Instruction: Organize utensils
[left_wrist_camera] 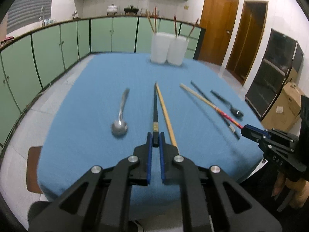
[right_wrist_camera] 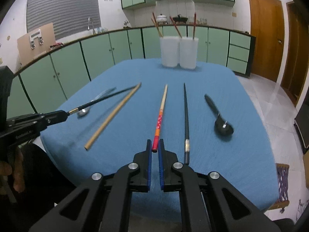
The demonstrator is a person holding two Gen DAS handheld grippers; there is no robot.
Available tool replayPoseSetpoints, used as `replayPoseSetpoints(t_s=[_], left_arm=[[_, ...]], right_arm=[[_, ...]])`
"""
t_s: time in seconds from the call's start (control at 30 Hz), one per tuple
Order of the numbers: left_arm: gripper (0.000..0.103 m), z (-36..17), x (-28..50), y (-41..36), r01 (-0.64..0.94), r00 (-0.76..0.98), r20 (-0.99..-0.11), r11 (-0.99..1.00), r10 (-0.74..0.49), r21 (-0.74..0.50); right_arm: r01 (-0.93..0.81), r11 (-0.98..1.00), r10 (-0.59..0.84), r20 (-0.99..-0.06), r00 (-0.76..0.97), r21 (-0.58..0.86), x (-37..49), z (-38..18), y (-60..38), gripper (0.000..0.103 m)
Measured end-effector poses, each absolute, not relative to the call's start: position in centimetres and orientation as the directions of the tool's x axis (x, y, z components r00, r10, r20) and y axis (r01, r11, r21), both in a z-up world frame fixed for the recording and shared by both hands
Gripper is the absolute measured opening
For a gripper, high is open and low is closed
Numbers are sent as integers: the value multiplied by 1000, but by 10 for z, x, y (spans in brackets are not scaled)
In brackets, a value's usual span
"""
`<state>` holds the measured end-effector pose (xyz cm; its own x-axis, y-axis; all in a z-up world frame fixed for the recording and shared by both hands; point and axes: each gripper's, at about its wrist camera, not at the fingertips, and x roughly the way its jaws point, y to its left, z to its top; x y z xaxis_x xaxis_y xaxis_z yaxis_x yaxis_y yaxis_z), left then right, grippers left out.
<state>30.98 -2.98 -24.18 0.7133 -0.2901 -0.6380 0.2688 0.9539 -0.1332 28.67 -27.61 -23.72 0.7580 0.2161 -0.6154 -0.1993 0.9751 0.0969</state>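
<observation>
Gripping a black chopstick (left_wrist_camera: pixel 155 114) by its butt end, our left gripper (left_wrist_camera: pixel 155 142) has its blue pads clamped on it, the stick pointing toward the far edge of the blue-covered table (left_wrist_camera: pixel 96 77). We note our right gripper (right_wrist_camera: pixel 155 146) likewise clamped on the red-patterned end of a pale chopstick (right_wrist_camera: pixel 161 116); in the left wrist view this stick sits clear of the cloth, judging by its shadow. Lying on the cloth: a plain wooden chopstick (left_wrist_camera: pixel 166 116) just beside the held black one, a metal spoon (left_wrist_camera: pixel 120 123) toward the left edge, a second black chopstick (right_wrist_camera: pixel 186 119) and a black spoon (right_wrist_camera: pixel 222 123) toward the right edge. Two white containers (right_wrist_camera: pixel 178 51) stand touching at the far edge, each with chopsticks upright in it. Both frames are slightly blurred.
</observation>
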Motion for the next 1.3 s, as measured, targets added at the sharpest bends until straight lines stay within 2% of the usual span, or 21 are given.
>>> replayPoseSetpoints(t_s=[0.37,0.67,0.93,1.07,1.2,1.3], left_arm=[[6,-159,348,-29,323,801,-505,942,-322,-89],[6,-115,421,-36,374,802,-483,926,-350,-51],[6,-107,476,-40,393,778,-505,917,-374,-73],[6,-109,485,-39,385,778,-505,919,-373,-86],[6,-113,476,-37,390,784,-490,916,-382,-91],[6,-114,471,-36,390,791,-478,917,-381,-84]], right_arm=[[-267,963,251,-511,822,43,336,-144,-280,6],[-350,937,295,-545,785,3,424,-99,-270,6],[-386,922,309,-600,738,1,491,-99,-260,5],[-383,921,347,-596,724,71,501,-100,-272,4],[-335,919,393,-561,728,208,467,-112,-310,8],[-282,928,373,-605,703,244,425,-147,-331,13]])
